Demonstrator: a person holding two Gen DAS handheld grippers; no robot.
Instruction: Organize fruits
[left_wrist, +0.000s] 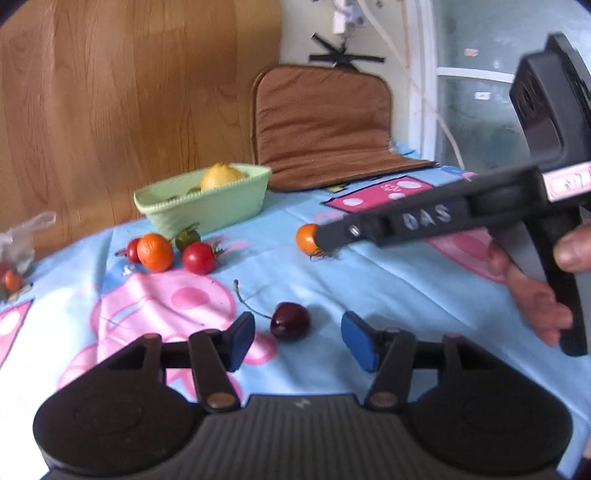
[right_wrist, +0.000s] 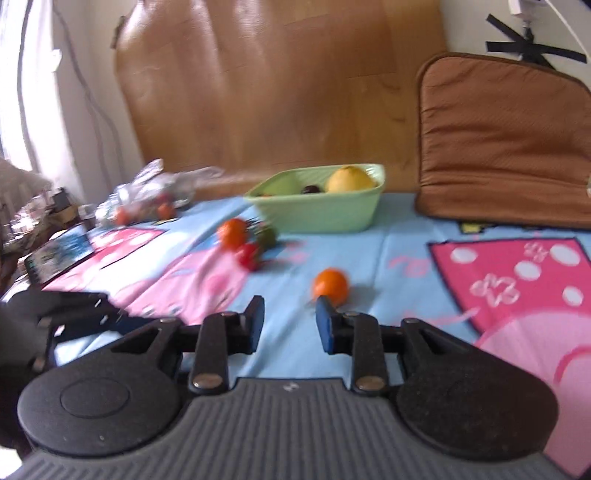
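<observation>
Cherry (left_wrist: 290, 325) small, soft, slick-skinned; grip round body, not stem; left gripper (left_wrist: 297, 341) & right gripper (right_wrist: 290, 325) both released, empty

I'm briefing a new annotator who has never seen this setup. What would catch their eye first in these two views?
Probably the dark cherry lying between the open fingers of the left claw, on a bright blue and pink cartoon cloth. Farther back, a pale green basket holds a yellow fruit, and a small orange tomato lies just ahead of the right claw.
</observation>
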